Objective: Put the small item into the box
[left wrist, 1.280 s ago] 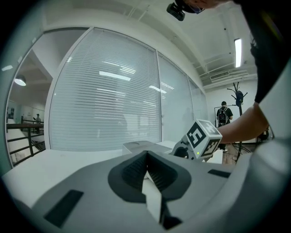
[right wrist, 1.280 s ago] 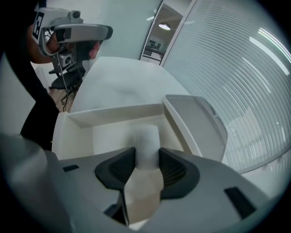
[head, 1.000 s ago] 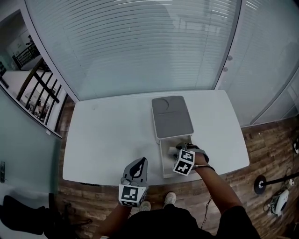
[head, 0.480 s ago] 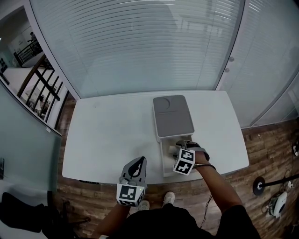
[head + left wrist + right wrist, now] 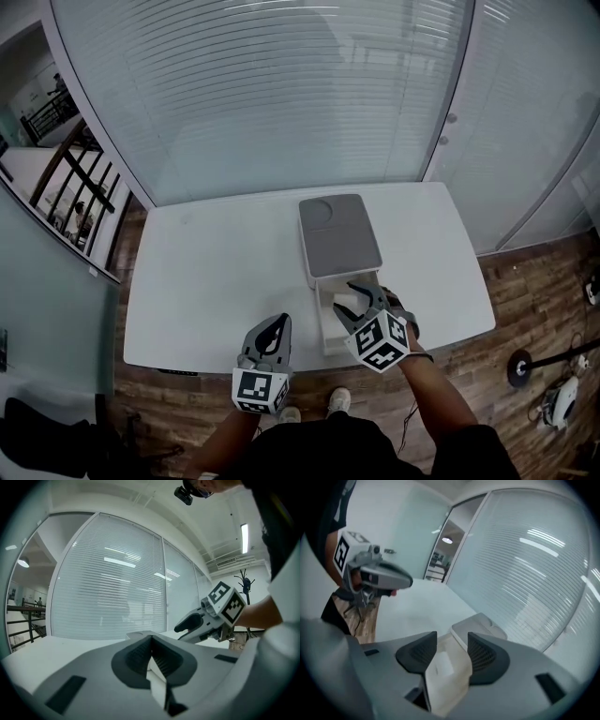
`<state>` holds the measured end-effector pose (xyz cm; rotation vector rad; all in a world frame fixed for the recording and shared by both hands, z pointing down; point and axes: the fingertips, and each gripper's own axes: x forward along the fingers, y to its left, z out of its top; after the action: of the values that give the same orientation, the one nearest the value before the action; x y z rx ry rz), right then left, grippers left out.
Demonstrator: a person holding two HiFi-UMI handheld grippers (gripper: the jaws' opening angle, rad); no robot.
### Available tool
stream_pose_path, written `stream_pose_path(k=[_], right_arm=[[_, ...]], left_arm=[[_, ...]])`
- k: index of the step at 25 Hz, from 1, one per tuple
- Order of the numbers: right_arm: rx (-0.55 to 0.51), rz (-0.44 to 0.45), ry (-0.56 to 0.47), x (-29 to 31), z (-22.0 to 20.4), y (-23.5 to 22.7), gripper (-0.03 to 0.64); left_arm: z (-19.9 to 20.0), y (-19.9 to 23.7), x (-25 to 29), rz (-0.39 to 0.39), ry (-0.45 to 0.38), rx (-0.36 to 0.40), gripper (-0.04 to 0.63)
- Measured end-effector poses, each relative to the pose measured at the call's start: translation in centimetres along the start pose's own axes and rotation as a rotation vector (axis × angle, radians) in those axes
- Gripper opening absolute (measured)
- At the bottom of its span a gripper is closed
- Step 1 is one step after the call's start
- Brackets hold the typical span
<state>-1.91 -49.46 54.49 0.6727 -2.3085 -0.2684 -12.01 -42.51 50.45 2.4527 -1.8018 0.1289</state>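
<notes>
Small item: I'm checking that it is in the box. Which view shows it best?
Right gripper view: the small item lies flat in the open box, large and central. Head view shows it only as a white sliver; left gripper view shows nothing of it.

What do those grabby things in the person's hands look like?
The left gripper and right gripper are smooth grey plastic shells, each with two dark, ribbed pads inside. Each carries a white cube printed with black square markers. The person wears a black top.
</notes>
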Motion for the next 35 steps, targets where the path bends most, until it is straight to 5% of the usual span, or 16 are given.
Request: stream_pose_path(k=[8,17,35], right_arm=[[0.199,-0.18,-0.277,-5.5,5.3,-1.3,0.128],[0.352,-0.339,-0.409,-9.9,4.9,-2.6,0.006],[0.395,-0.394,-0.384,-11.3,3.1,-1.2,0.003]], left_arm=[[1.1,-0.8,0.4,-0.028,-0.018,0.026,0.009],[3.4,-2.8,0.5,-0.077,-0.07,0.113,0.009],[4.9,-4.0,-0.2,-0.134,-0.105,0.116,0.009]])
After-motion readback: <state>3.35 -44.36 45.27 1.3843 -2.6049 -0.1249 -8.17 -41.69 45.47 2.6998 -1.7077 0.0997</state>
